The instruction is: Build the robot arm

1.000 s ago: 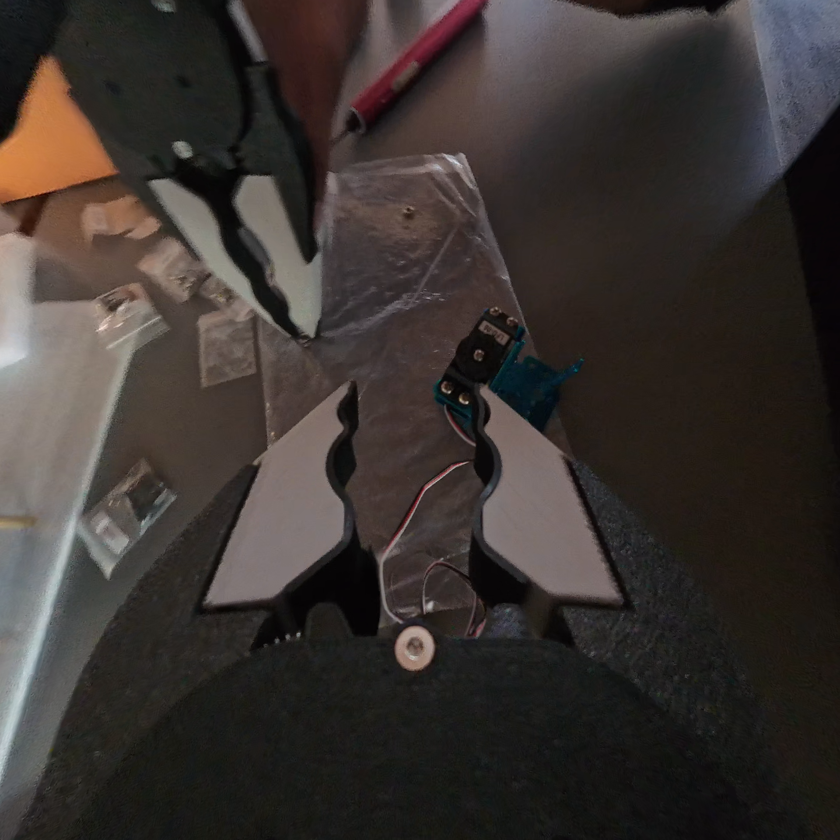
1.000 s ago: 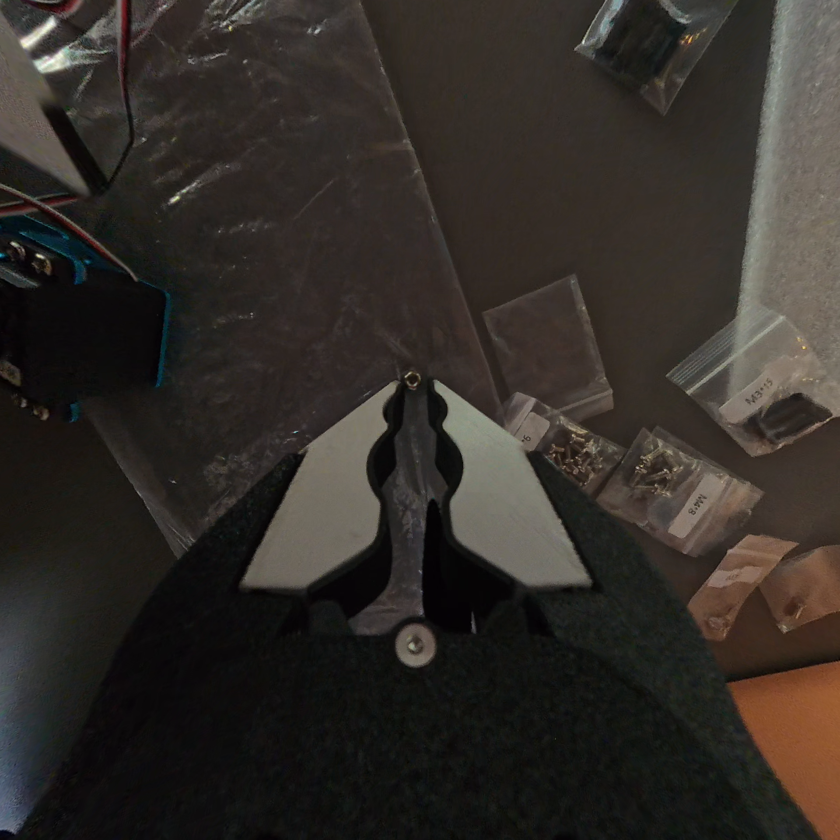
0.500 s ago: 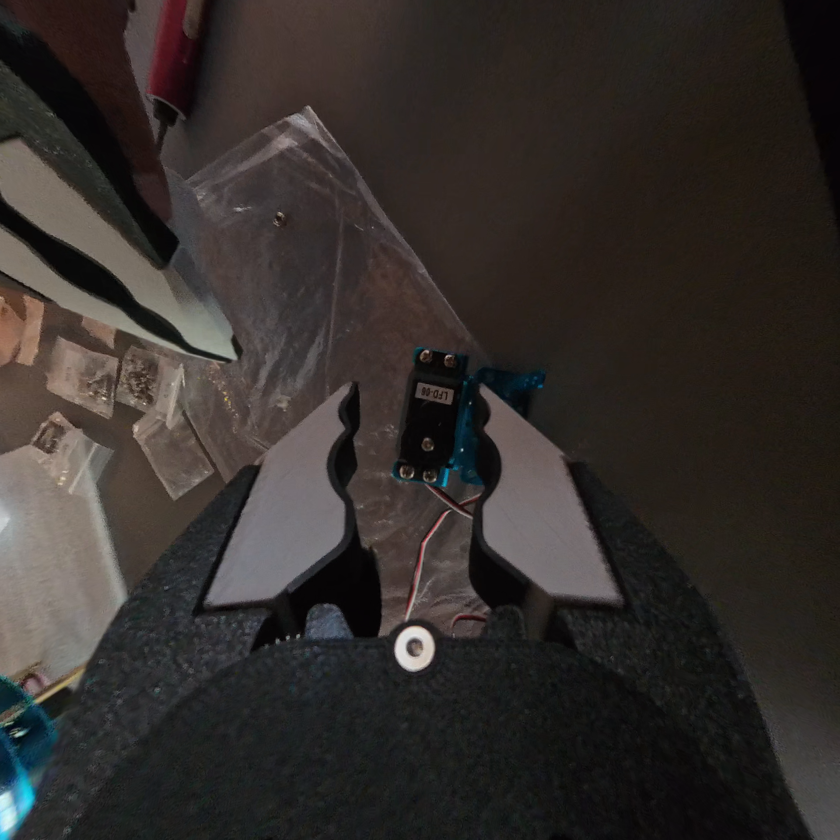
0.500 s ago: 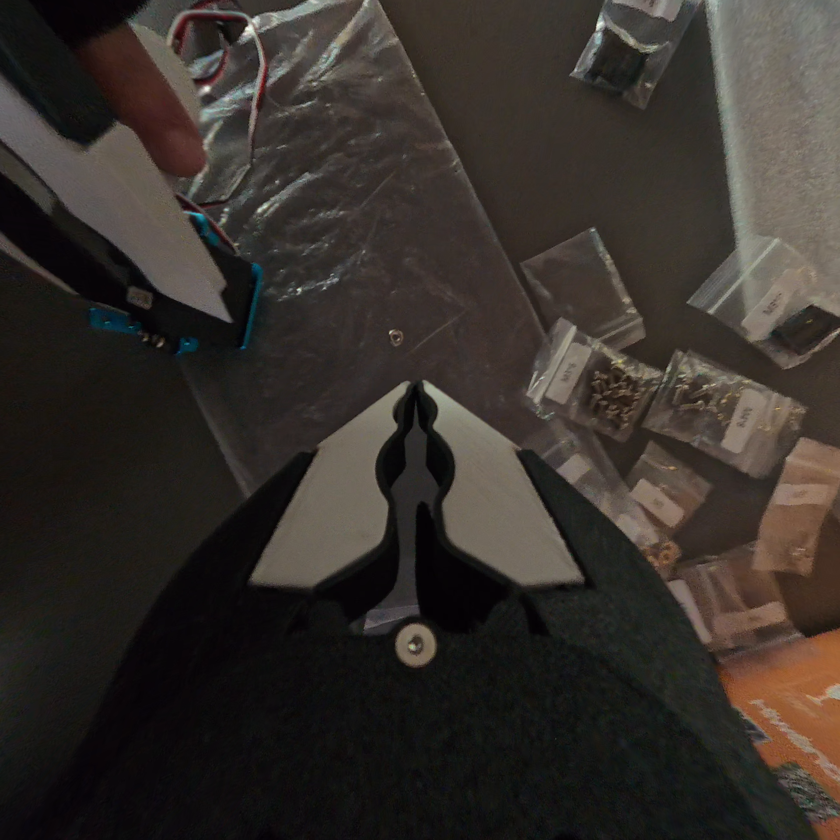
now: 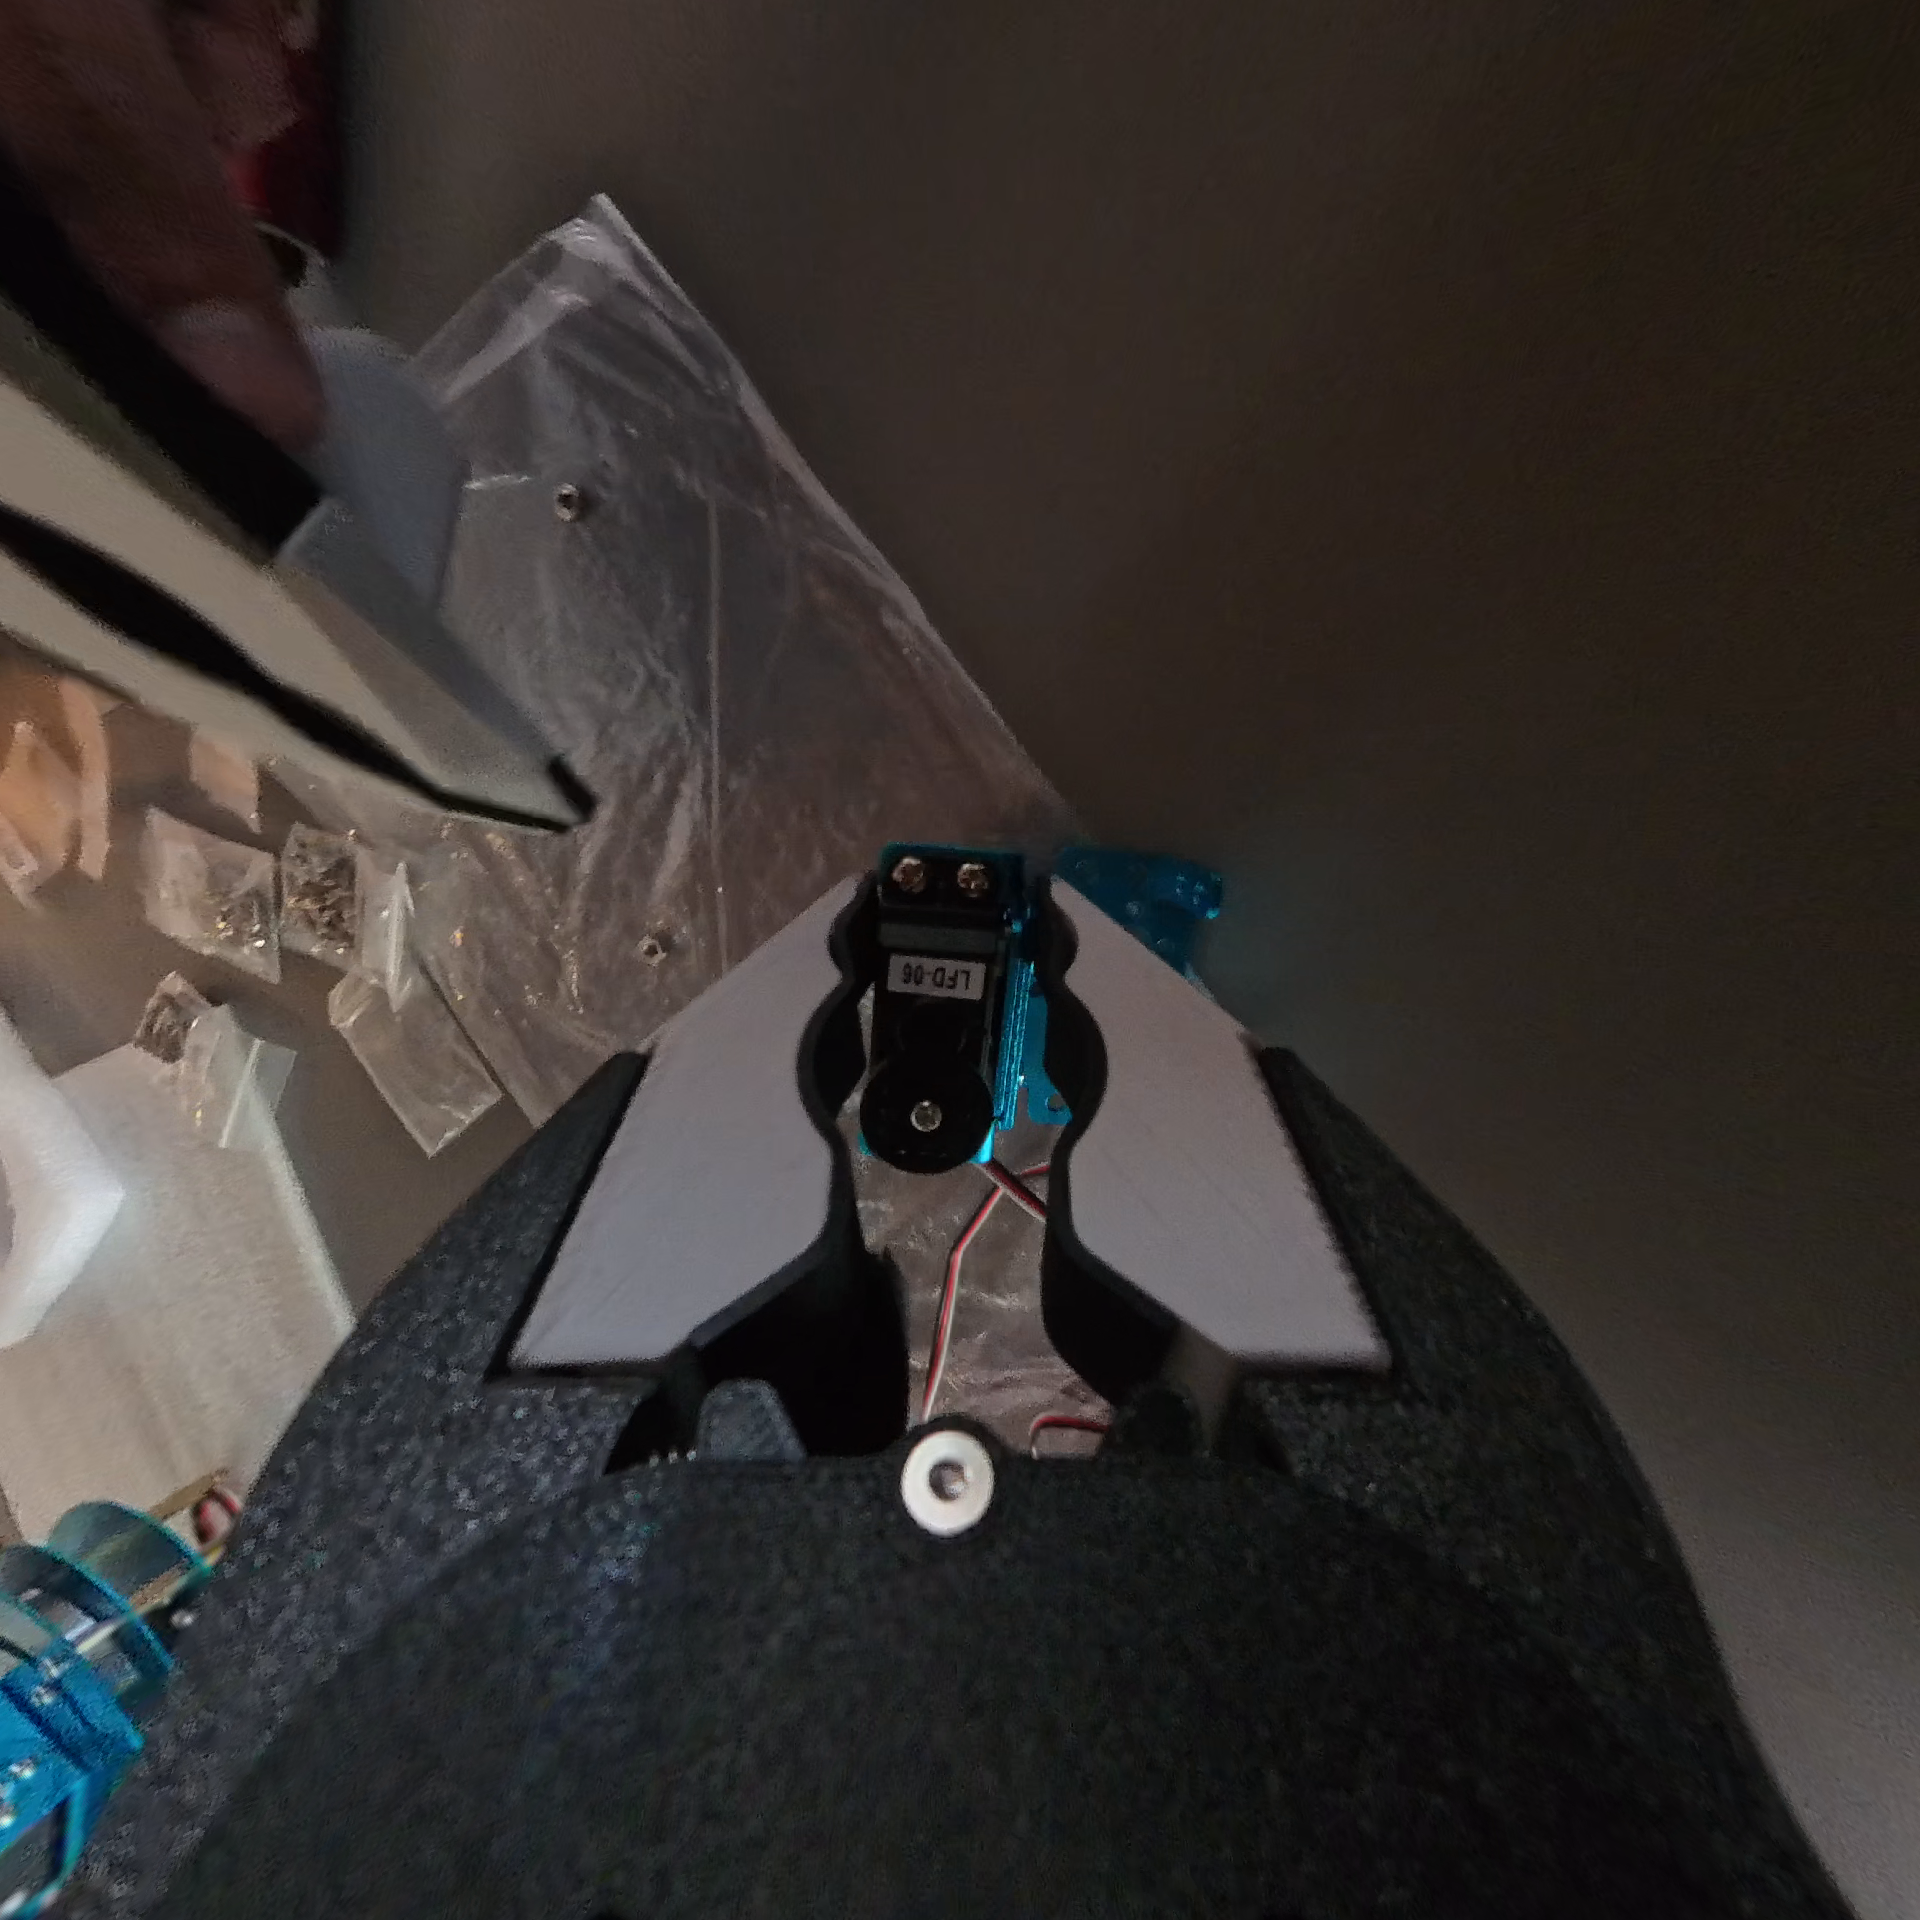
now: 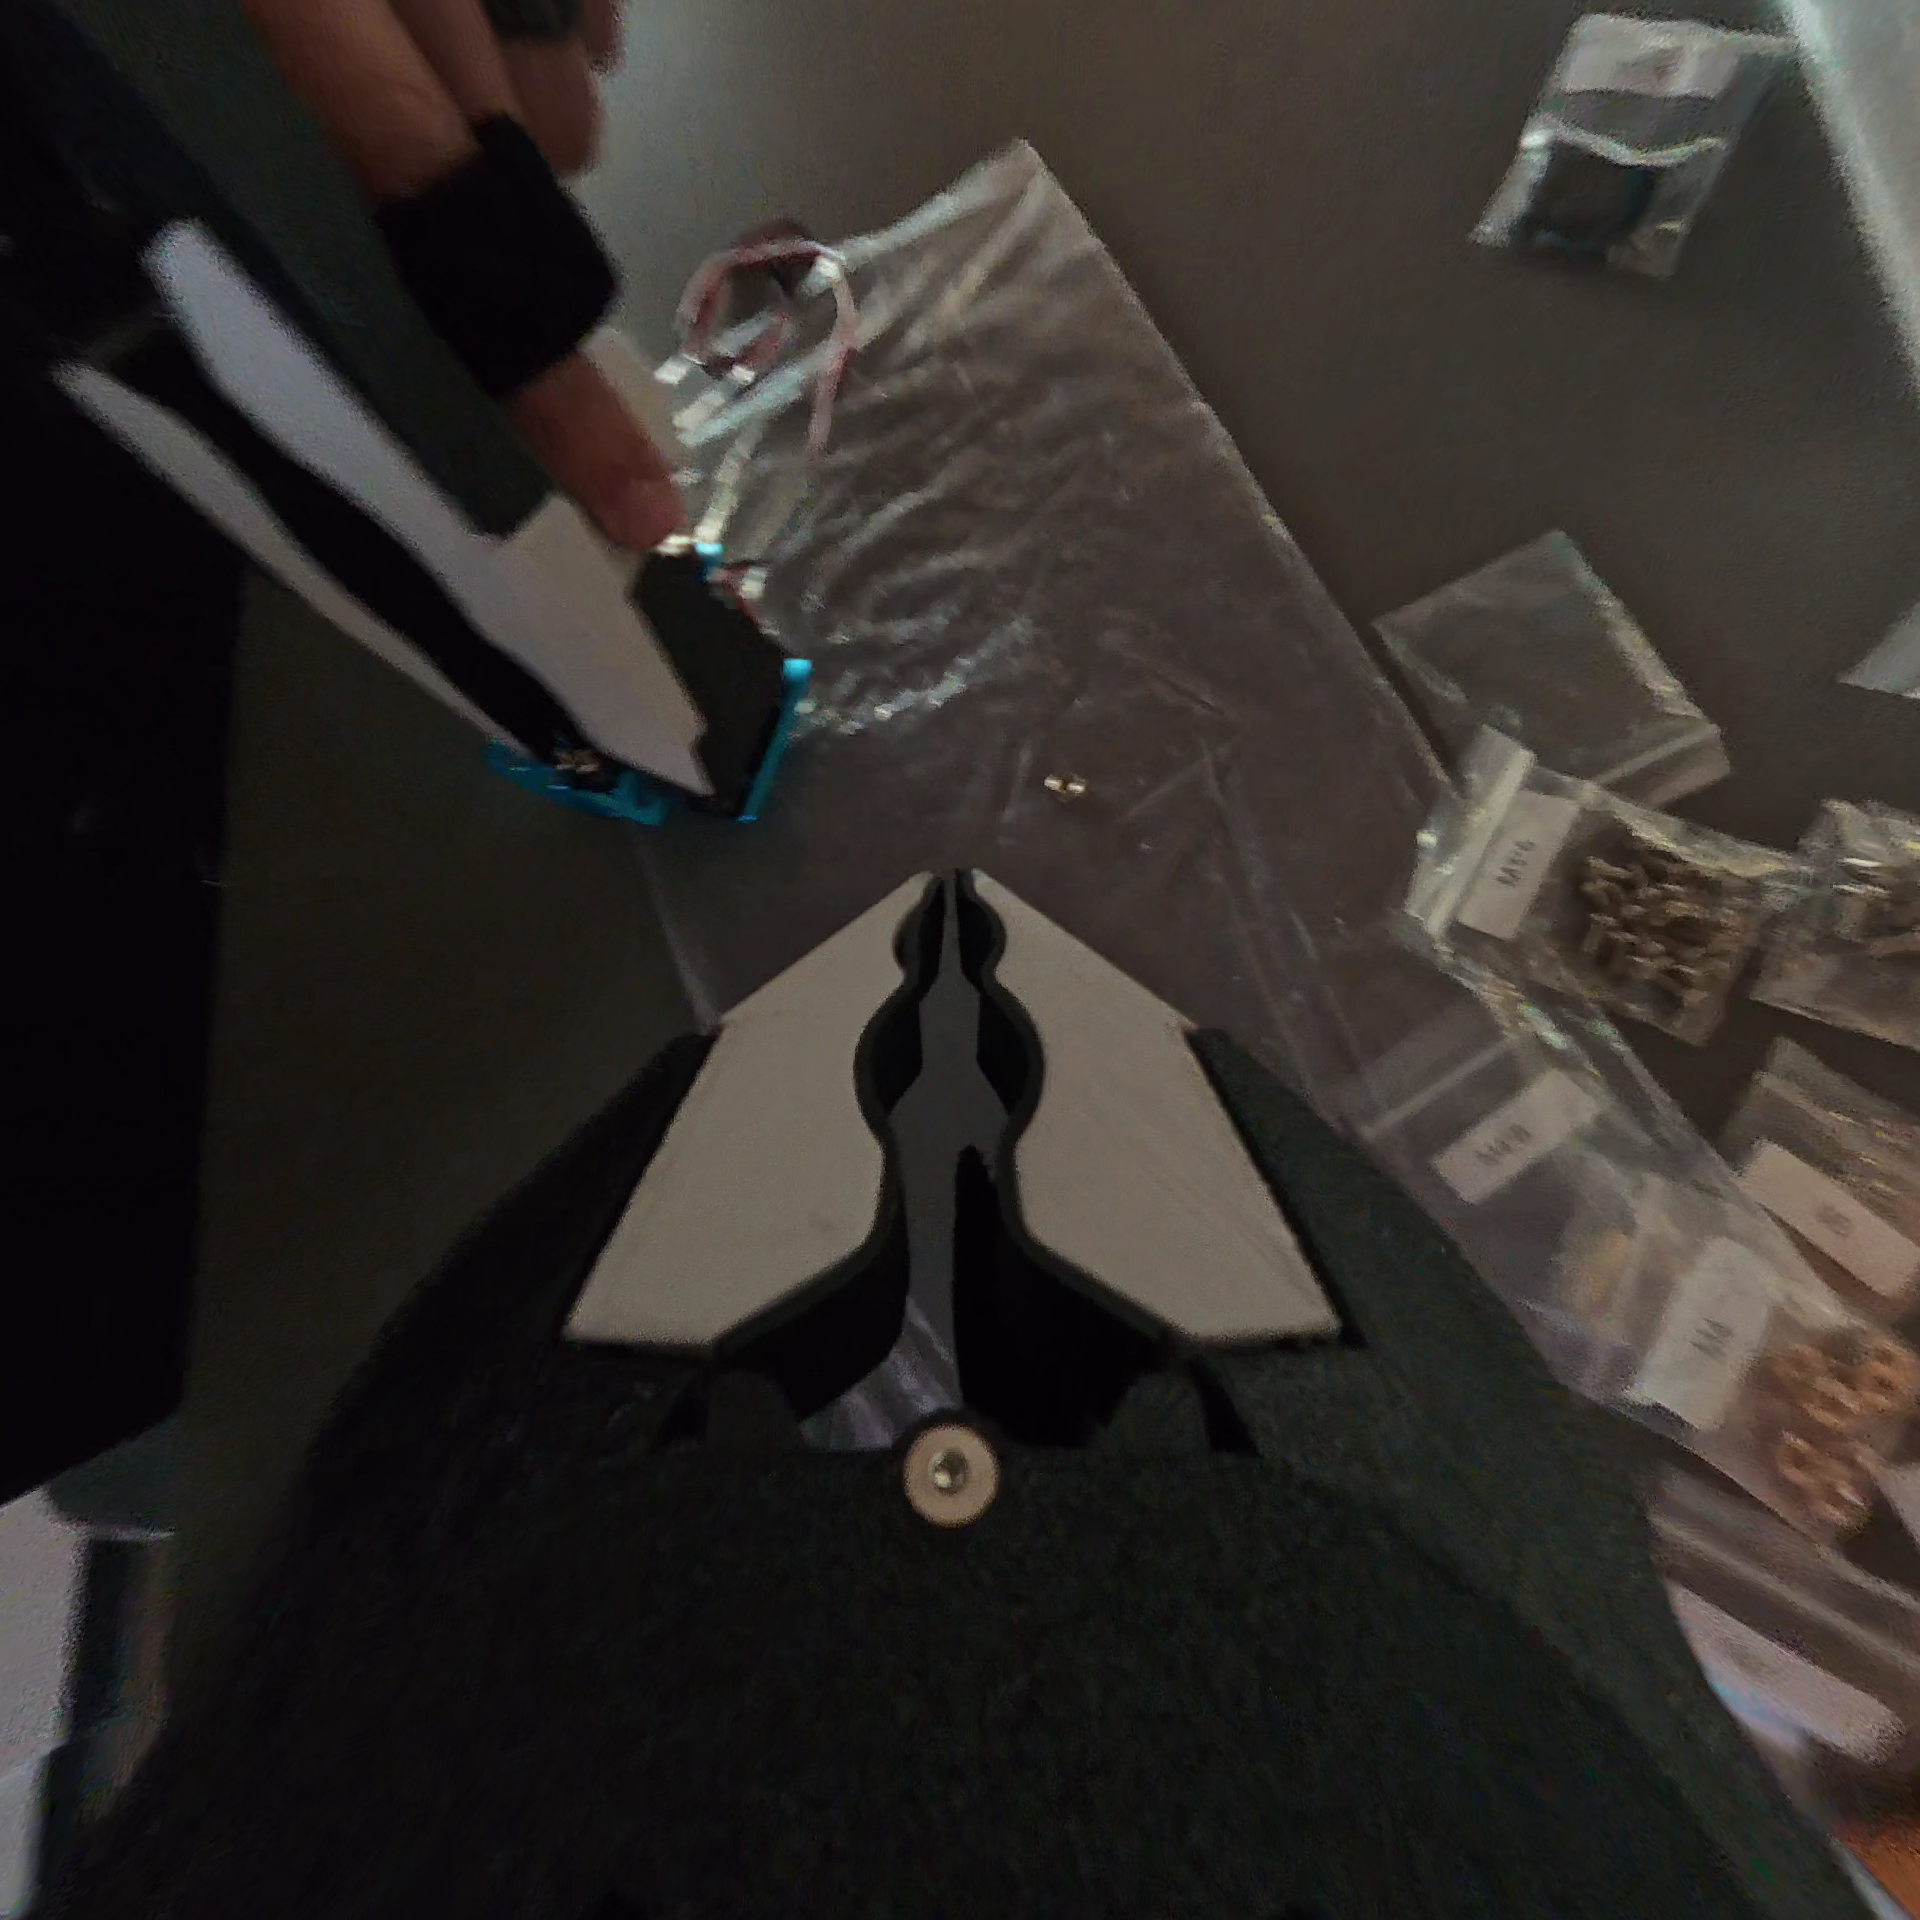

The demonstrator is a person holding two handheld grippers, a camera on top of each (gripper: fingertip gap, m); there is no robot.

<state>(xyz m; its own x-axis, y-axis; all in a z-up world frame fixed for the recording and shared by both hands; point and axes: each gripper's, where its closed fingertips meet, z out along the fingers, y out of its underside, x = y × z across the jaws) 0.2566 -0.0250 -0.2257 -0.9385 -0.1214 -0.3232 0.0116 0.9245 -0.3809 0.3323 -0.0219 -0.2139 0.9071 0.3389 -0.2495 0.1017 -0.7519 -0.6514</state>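
Left gripper: my two fingers are closed onto the black motor in its blue bracket, apparently raised over the clear plastic sheet with its red and white wires trailing down. Right gripper: fingertips nearly together and, as far as the blur allows, empty, above the sheet's near edge. One small screw lies loose on the sheet, just beyond those tips. Small bags of screws crowd the dark table to the right.
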